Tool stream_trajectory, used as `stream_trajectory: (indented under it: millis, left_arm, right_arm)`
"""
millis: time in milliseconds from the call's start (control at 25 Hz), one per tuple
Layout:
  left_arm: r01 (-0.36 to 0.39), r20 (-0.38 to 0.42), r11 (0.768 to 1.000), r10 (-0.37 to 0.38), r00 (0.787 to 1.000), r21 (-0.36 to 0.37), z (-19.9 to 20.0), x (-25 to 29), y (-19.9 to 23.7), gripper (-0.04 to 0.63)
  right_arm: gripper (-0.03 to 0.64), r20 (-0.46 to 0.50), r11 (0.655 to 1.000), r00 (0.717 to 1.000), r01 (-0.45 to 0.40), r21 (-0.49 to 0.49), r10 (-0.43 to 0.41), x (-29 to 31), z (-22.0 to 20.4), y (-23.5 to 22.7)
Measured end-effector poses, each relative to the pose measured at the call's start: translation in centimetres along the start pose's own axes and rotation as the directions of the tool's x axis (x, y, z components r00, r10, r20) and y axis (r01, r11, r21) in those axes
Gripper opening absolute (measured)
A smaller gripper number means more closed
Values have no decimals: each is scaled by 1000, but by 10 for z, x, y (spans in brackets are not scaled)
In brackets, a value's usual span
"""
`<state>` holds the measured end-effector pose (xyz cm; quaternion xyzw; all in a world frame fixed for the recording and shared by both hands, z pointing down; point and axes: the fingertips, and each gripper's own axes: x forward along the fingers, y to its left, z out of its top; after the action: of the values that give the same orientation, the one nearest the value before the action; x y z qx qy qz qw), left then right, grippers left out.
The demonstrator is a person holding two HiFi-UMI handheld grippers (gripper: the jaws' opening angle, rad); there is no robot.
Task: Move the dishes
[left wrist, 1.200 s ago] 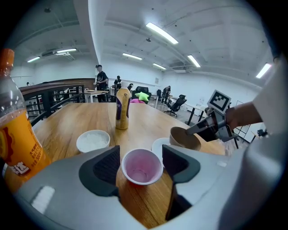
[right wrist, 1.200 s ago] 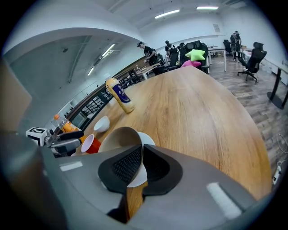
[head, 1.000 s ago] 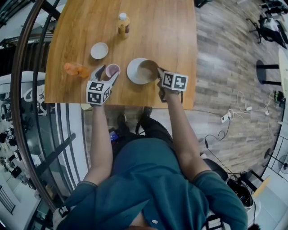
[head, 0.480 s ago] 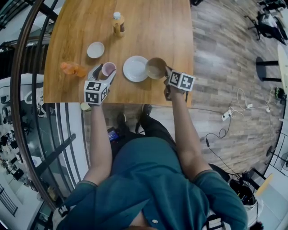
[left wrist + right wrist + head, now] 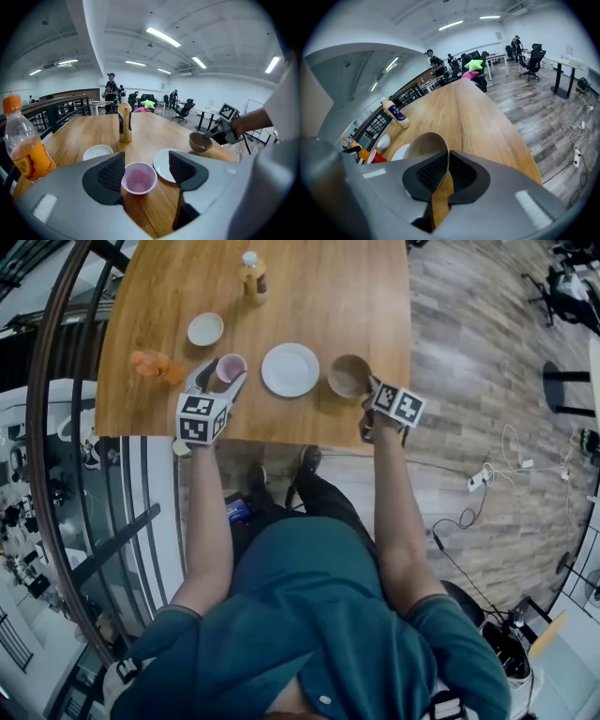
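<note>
My right hand-held gripper (image 5: 367,388) is pinched tight on the near rim of the brown bowl (image 5: 349,376) ahead of it, to carry it edgewise, while my left hand-held gripper (image 5: 147,168) stands apart around the pink cup (image 5: 139,178), ready to close.

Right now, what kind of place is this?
Probably an open-plan office or lab floor: a long wooden table, rolling office chairs standing behind it, ceiling strip lights overhead, and a power strip with cables on the plank floor.
</note>
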<state>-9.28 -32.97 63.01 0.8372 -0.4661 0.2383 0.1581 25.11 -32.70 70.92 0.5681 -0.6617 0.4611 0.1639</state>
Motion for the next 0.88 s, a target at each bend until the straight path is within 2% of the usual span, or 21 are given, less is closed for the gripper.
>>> stream_trajectory:
  millis: [600,880]
  left_arm:
    - [-53,38,996,51,998,70,26,-56,23,291]
    - [-63,87,993,54,995,101,51,-80,28,291]
  right_arm:
    - [26,-28,993,997,71,93,-69,6,-9,-26]
    - [35,-9,997,998,61,50,-60,-1,3,-16]
